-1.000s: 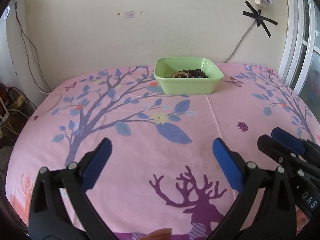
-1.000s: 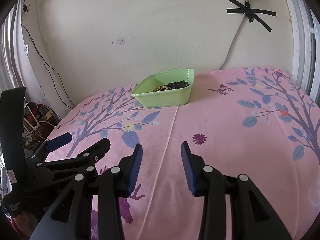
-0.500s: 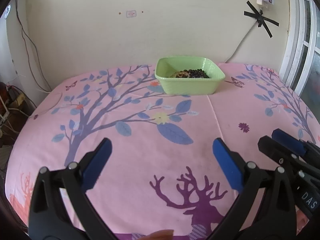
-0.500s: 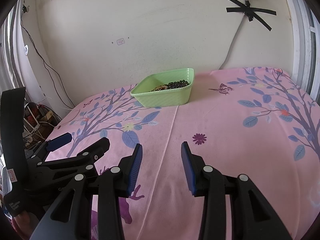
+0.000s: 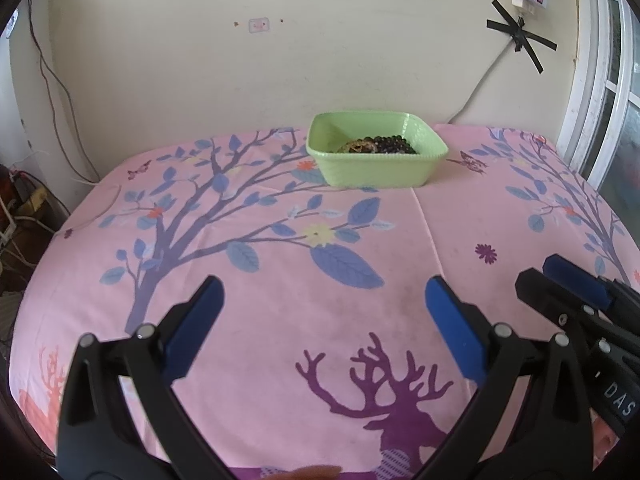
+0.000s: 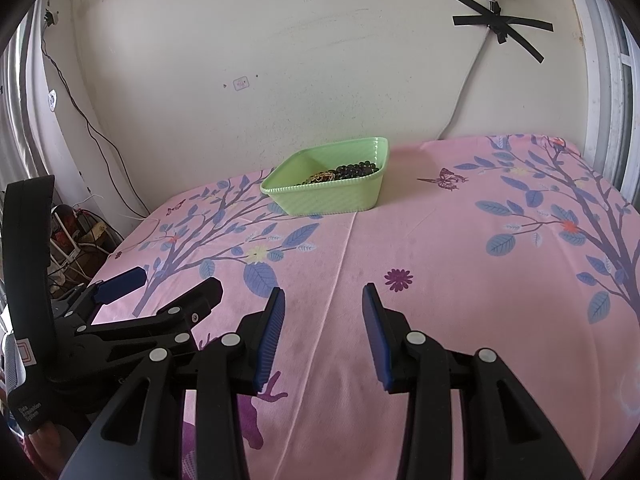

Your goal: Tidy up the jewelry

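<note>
A light green plastic bin (image 5: 378, 168) stands at the far side of the pink patterned cloth, near the wall; it also shows in the right wrist view (image 6: 332, 196). Inside lie dark beads (image 5: 394, 146) and a gold piece (image 5: 358, 146); the same beads (image 6: 356, 170) show in the right wrist view. My left gripper (image 5: 324, 292) is open and empty, low over the near part of the cloth. My right gripper (image 6: 322, 300) is open and empty, to the right of the left one. Both are well short of the bin.
The pink cloth (image 5: 280, 272) with tree and deer print covers the whole surface. A cream wall with a taped cable (image 5: 520, 36) stands right behind the bin. Cables and clutter (image 6: 76, 236) lie off the left edge. A window frame (image 5: 600, 80) is at the right.
Both grippers have stayed open and almost still; the left view has shifted only very slightly. Nothing on the cloth has moved.
</note>
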`<move>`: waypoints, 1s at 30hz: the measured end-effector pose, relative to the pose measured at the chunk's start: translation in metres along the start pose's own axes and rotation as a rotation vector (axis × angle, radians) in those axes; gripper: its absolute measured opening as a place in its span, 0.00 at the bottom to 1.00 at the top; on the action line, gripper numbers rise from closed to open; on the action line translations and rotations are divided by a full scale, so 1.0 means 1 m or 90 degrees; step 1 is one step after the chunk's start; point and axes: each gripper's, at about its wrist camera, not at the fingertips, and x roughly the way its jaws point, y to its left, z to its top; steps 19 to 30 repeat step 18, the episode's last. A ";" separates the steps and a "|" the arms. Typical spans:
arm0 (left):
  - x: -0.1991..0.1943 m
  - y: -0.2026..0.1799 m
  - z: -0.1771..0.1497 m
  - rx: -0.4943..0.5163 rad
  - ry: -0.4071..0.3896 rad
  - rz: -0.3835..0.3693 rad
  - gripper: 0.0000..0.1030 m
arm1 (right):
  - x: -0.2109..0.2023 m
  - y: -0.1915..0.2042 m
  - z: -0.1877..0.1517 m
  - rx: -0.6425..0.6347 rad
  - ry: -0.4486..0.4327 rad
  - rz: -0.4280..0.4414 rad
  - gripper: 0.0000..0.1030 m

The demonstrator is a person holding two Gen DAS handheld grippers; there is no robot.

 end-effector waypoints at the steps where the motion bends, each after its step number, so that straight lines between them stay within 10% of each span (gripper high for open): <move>1: 0.000 0.000 0.000 -0.002 0.002 -0.002 0.94 | 0.000 0.000 0.000 0.000 0.000 0.000 0.13; 30: 0.006 0.003 0.001 0.002 0.010 -0.001 0.94 | 0.004 -0.004 0.000 0.005 0.002 -0.001 0.13</move>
